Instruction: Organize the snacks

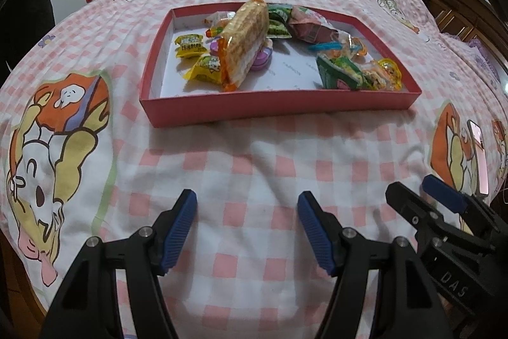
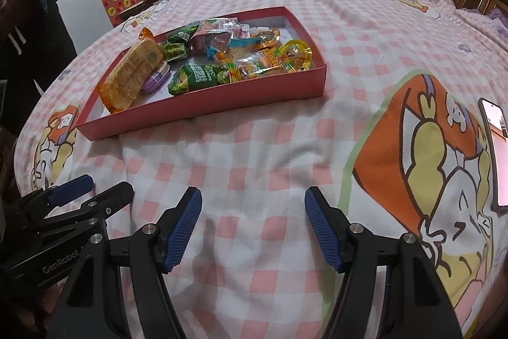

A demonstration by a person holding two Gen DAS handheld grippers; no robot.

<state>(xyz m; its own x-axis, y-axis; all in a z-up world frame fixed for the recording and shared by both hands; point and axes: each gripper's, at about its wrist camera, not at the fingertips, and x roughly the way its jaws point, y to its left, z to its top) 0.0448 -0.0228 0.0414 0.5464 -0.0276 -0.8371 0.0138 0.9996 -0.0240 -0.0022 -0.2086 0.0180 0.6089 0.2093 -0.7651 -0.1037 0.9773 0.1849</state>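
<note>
Pink and white checked bedding with cartoon prints covers the bed (image 1: 254,154), and wooden wardrobes stand at the far wall. Both grippers hover low over the bare cloth at the near edge of the bed, side by side. The left gripper (image 1: 247,231) has its blue fingers (image 1: 179,231) spread apart, released, with nothing between them but the cloth. The right gripper (image 2: 253,227) is the same: its fingers (image 2: 184,231) stand apart and grasp nothing.

Ahead of the fingers, well apart from them, lies the shallow red box (image 1: 279,104) with the snacks inside. From the left fingers it is straight in front; from the right fingers it is in front and to the left. A long cracker pack (image 1: 244,46) with orange ends leans on a purple tin (image 1: 262,57). Yellow candy packets (image 1: 190,46) lie to its left, and green packets (image 2: 197,78) and clear candy wrappers (image 2: 285,56) to its right. A phone (image 2: 497,148) lies on the bedding beside the right fingers, at their right.
</note>
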